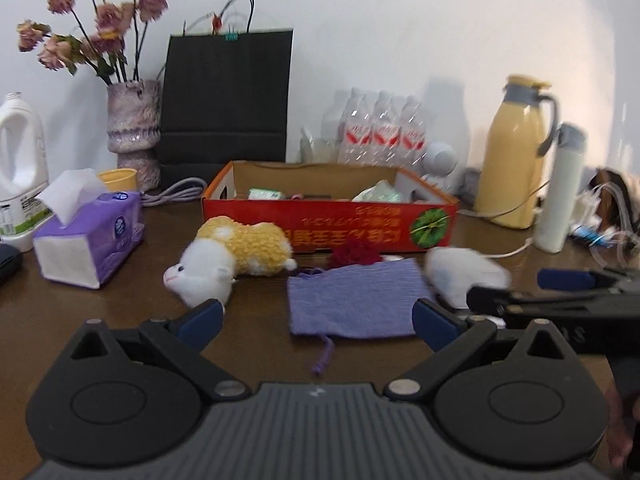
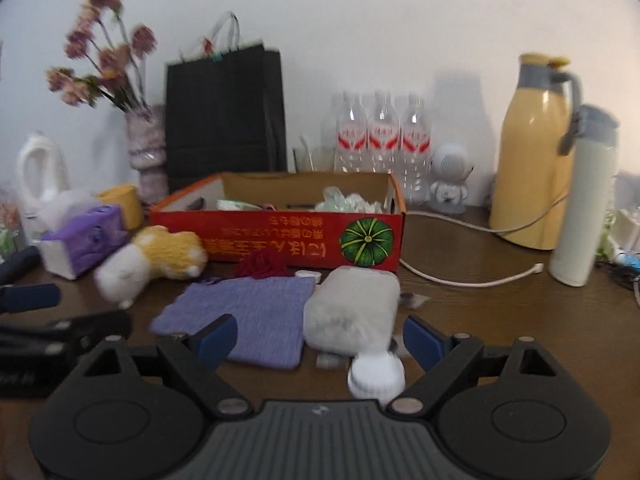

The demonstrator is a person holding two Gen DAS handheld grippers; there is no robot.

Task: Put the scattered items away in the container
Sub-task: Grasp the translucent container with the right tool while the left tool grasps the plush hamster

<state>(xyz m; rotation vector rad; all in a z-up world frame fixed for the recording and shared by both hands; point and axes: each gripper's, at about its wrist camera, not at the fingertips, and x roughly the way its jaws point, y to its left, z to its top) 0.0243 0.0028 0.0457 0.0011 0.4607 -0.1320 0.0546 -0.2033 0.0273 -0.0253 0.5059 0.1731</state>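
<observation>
Both grippers low over brown table [image 1: 248,344], angled slightly down toward red cardboard box [image 1: 328,224] at back. Left gripper [image 1: 318,318] spread wide, nothing between fingers – purple knit pouch [image 1: 356,300] lies flat just ahead. Right gripper [image 2: 318,338] also wide, empty, white fluffy bundle [image 2: 352,312] sitting between its fingertips, not pinched. Plush sheep [image 1: 228,260] on its side beside box front, dark red pompom [image 1: 356,252] touching pouch's far edge.

Black tool [image 1: 318,322] bodies, blue pads, silver rivets.
</observation>
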